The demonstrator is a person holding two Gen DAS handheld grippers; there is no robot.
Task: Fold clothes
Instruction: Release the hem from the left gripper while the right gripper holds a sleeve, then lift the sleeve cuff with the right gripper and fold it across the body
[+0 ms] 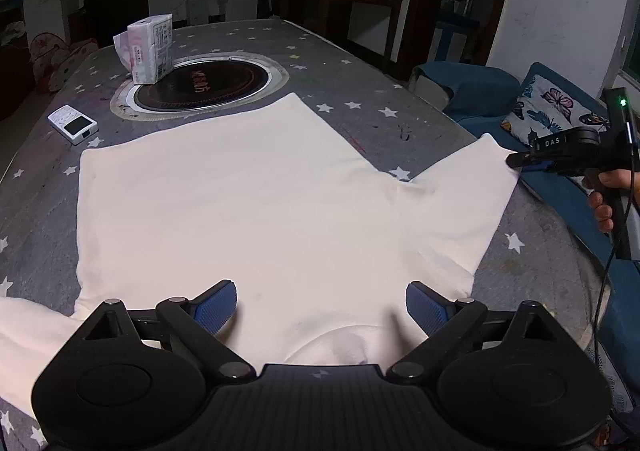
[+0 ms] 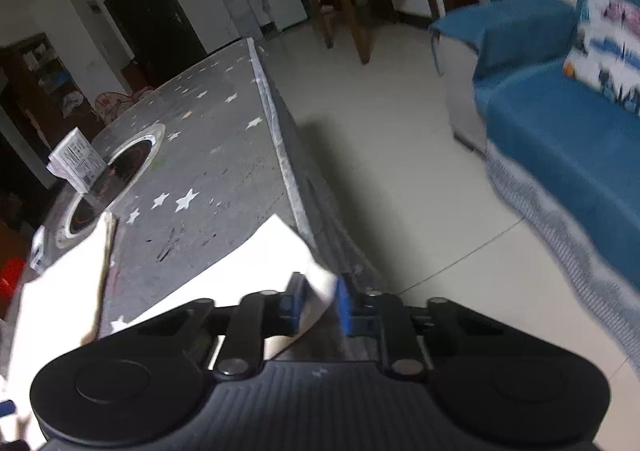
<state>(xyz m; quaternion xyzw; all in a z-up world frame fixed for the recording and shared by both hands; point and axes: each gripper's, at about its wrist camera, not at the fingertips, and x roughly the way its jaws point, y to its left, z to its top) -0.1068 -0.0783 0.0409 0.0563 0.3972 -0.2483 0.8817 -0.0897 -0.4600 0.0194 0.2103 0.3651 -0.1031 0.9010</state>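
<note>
A cream-white shirt (image 1: 240, 203) lies spread flat on the table (image 1: 360, 63), which is covered by a grey cloth printed with white stars; the collar end points toward the left wrist camera and the hem lies near the round black cooktop (image 1: 200, 85) set into the table centre. The left gripper (image 1: 322, 305) hovers just above the collar area with its blue-padded fingers spread wide apart, grasping nothing. The right gripper (image 2: 318, 301) is clenched on the tip of the shirt's right sleeve (image 1: 472, 187) at the table's right edge; in the right wrist view the white fabric passes between the two blue pads and rises off the table surface. A hand (image 1: 604, 195) holds the right gripper's handle. A pack of tissues (image 1: 150, 47) stands at the cooktop's far left rim, and a small white device (image 1: 73, 124) lies to the left of the cooktop. A blue sofa (image 2: 560, 123) stands beyond the table's right edge
</note>
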